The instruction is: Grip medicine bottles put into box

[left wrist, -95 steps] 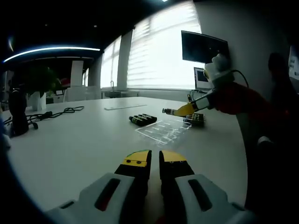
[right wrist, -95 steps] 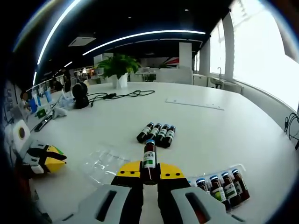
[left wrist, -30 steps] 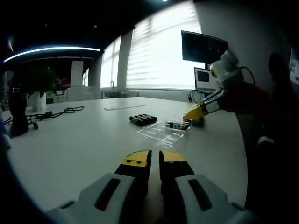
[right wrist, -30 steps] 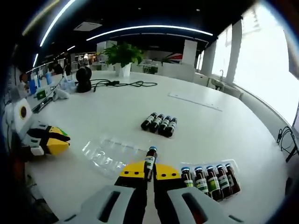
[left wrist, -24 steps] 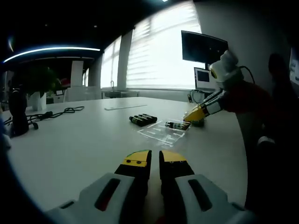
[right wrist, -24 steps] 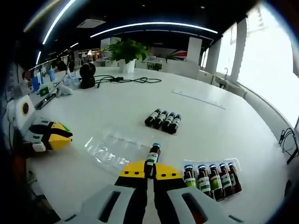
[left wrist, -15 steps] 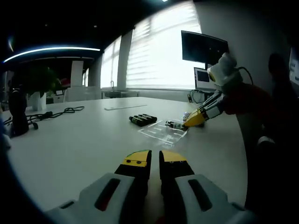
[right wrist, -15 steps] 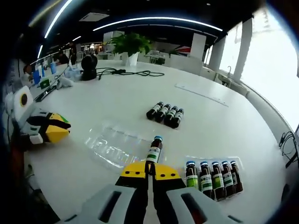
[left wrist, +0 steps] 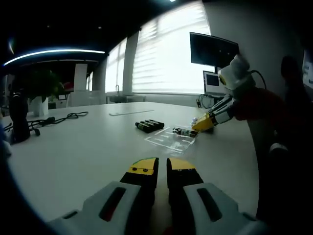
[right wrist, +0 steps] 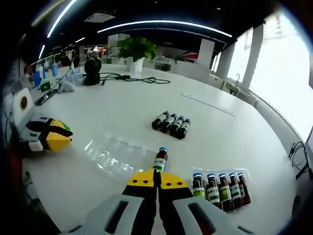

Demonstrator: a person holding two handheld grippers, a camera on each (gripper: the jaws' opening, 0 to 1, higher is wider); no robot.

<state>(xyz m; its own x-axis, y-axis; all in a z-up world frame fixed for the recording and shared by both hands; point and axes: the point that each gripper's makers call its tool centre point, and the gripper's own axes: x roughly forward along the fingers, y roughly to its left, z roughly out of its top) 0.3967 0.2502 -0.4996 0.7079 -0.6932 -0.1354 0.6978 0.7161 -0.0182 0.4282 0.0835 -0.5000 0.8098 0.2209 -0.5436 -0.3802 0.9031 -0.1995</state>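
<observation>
Small brown glass medicine bottle w/ blue cap and green-white label [right wrist: 160,160] sits pinched by its base between the yellow tips of the right gripper [right wrist: 157,180], jaws drawn in tight on it, bottle pointing fwd over the near edge of the clear ribbed plastic blister tray [right wrist: 113,155]; from the left gripper view the same bottle [left wrist: 183,131] lies nearly flat at the far side of that tray [left wrist: 170,140], w/ the right gripper [left wrist: 202,124] just beyond it. Clear tray looks thin, glossy, moulded in parallel grooves; can't tell any bottle lying in its slots. Right of the tray, a second clear plastic tray [right wrist: 247,174] holds five brown bottles [right wrist: 219,188] side by side, caps blue, labels green or white. Beyond the tray, a loose row of four dark bottles [right wrist: 170,123] lies touching one another on the smooth white round table [right wrist: 122,103]; in the left gripper view that row [left wrist: 149,125] is left of the tray. Left gripper [left wrist: 162,171] rests low over the table, well short of the tray, yellow-tipped jaws w/ only a narrow gap, holding nothing; it also shows left of the tray [right wrist: 49,137]. Farther back from the tray: black cable [right wrist: 128,78], potted green plant [right wrist: 136,50].
</observation>
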